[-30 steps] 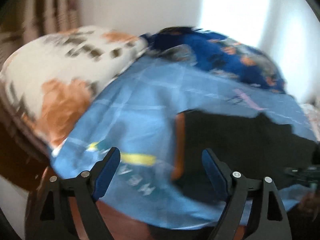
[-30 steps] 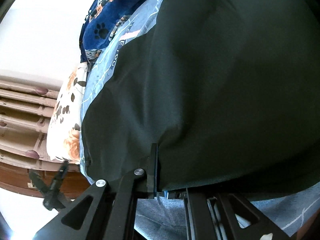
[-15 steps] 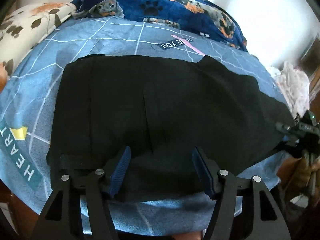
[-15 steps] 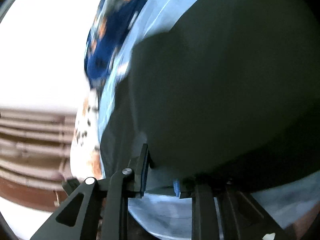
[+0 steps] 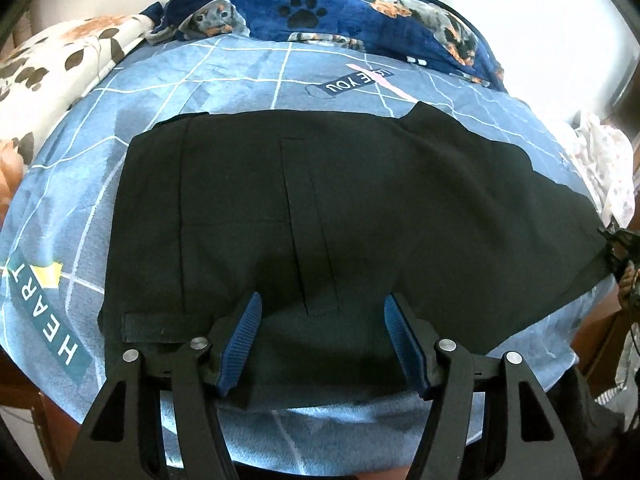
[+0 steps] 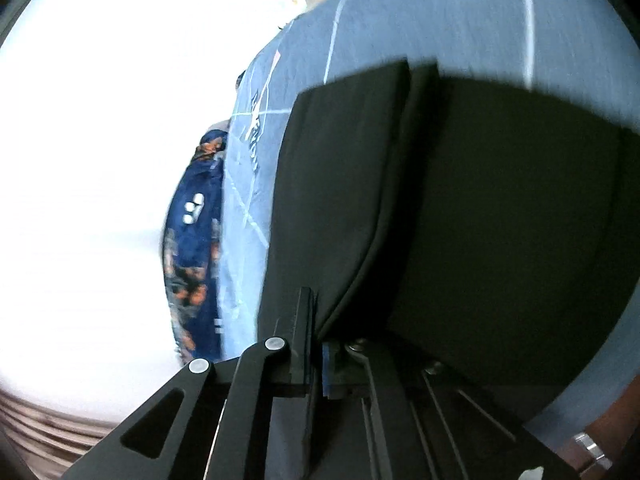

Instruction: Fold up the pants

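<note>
The black pants (image 5: pixel 320 216) lie spread across the middle of the left wrist view on the blue grid-patterned bed sheet (image 5: pixel 248 76), waistband end toward the left of the frame, legs running off to the right edge. A second ago this view showed only a corner of them; now the left tongs (image 5: pixel 323 340) sit low over the near hem, at the bottom centre of the frame. Their blue pads have drawn in from a wider spread and now stand partly apart with pants fabric between them, though no pad is pressing on it, so nothing is gripped there yet.

In the right wrist view the pants (image 6: pixel 460 208) fill the right half of the frame, and a layer now rises off the sheet toward the right tongs (image 6: pixel 318 344) at bottom centre. These tongs are pinched together on the edge of the fabric, and the view has swung sharply since a second ago, so I judge the leg end is being carried over for a fold.

Beyond the pants, a dark blue paw-print blanket (image 5: pixel 340 12) lies along the top of the frame, a floral pillow (image 5: pixel 60 60) at upper left
</note>
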Motion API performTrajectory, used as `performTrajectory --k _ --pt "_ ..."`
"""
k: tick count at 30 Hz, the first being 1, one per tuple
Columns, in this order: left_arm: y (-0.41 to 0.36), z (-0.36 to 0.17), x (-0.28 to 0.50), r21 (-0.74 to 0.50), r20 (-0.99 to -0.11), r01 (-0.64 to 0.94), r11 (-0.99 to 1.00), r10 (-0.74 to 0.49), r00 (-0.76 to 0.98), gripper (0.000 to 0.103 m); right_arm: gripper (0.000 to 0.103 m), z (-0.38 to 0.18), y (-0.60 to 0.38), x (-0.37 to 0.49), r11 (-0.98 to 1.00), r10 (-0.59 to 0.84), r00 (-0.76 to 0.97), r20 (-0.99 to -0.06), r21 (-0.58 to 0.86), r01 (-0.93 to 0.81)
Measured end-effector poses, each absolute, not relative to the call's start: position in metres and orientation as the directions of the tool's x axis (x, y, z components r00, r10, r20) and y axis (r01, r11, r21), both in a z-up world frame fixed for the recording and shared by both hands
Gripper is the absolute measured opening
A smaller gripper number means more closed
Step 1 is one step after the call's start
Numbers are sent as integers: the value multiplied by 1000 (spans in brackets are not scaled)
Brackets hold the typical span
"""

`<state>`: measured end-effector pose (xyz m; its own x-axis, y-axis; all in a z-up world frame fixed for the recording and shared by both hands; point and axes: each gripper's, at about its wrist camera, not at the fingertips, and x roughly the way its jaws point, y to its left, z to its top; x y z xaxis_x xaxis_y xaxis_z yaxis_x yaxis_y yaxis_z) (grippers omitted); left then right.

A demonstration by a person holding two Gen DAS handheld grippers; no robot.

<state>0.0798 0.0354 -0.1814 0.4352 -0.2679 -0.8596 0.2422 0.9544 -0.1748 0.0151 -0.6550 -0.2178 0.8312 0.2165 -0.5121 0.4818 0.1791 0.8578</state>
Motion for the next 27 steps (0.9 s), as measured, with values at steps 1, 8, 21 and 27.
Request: performTrajectory --k 1,8,21,27 --pt "35 -181 80 -170 -861 244 955 -265 435 65 3 -213 -655 16 206 212 824 -525 849 487" --pt "41 -180 85 -201 -863 239 950 -287 416 65 3 -191 -660 -24 256 154 839 -523 841 477" --pt "36 -180 85 -170 -868 253 952 -267 419 65 1 -222 -680 -72 166 165 849 -503 862 478" --pt "35 -180 88 -170 -872 262 950 -269 409 66 2 -212 -682 -84 199 133 833 -537 838 509"
